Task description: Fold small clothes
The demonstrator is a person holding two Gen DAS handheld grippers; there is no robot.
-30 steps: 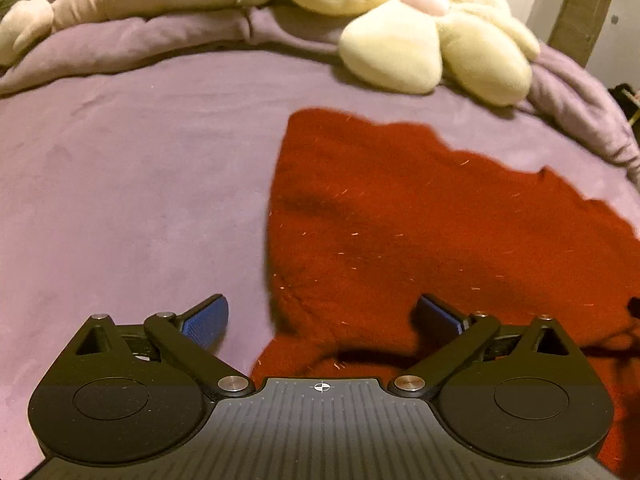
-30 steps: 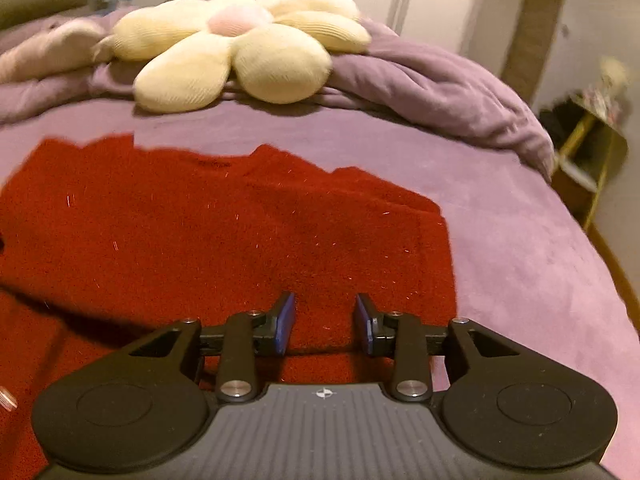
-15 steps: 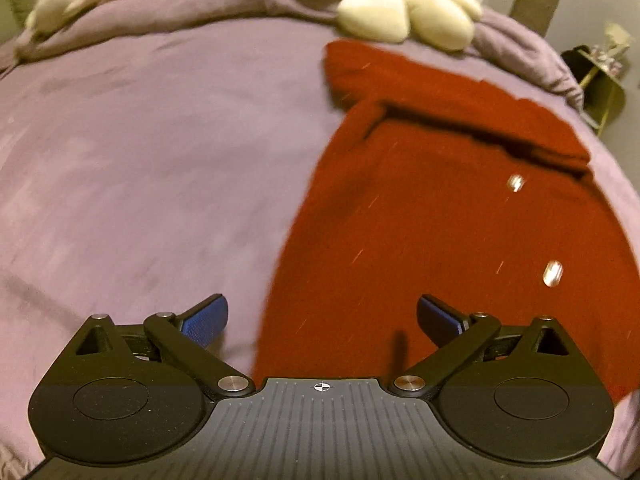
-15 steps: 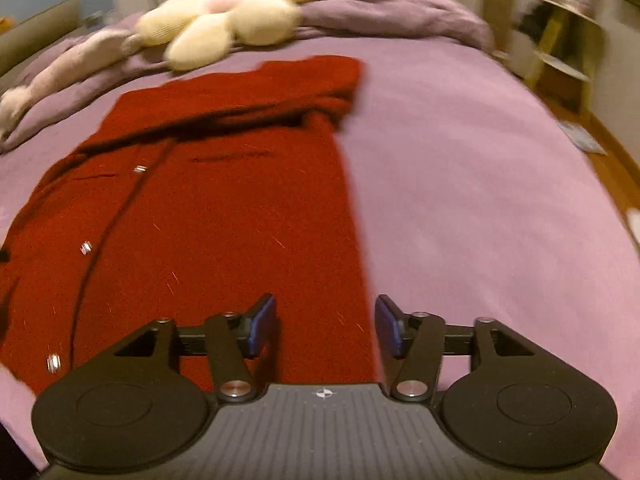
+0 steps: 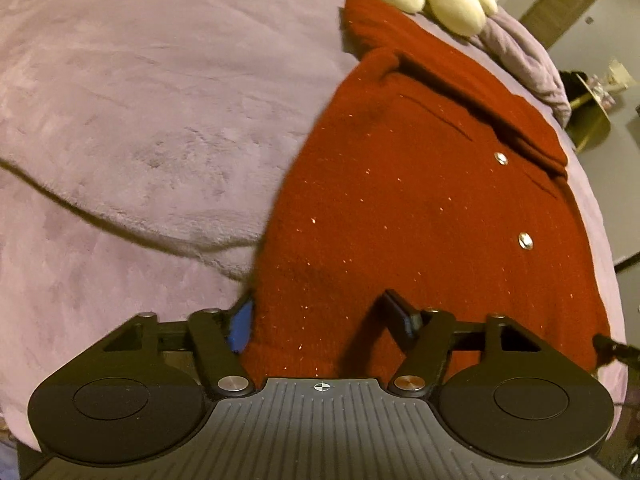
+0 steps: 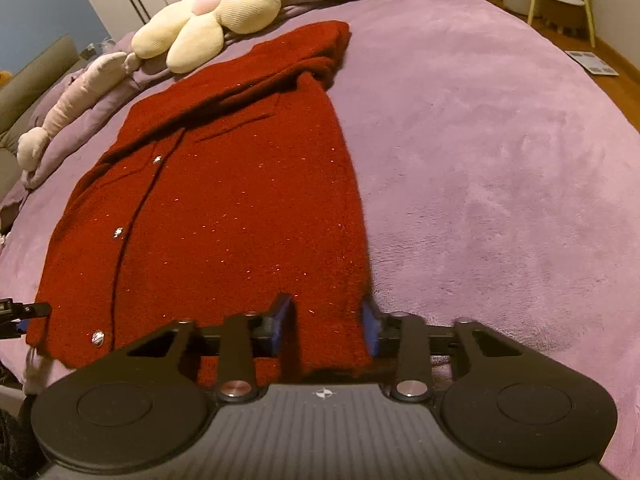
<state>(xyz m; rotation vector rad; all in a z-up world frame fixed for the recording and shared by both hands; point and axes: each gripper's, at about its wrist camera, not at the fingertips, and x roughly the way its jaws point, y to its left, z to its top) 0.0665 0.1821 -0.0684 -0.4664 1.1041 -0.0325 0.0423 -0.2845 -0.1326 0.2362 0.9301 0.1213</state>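
Blue-padded fingers of the left gripper (image 5: 322, 316) stand apart, straddling the near left corner of the red cardigan (image 5: 420, 208): the left pad sits just outside the garment's left edge, the right pad rests over the knit. The right gripper (image 6: 326, 326) is likewise spread, its two pads either side of the cardigan's near right corner, with the hem running between them; whether the pads press the cloth cannot be told. Outward from both tools, the cardigan lies flat and buttoned on the purple blanket (image 6: 500, 160), its hem at the near edge of the bed, silver buttons (image 6: 118, 233) in a line up its front, and its sleeves folded across the top. Beyond the collar, touching it or just beside it, lies a cream flower cushion (image 6: 208, 24) against the rumpled bedding at the far edge.
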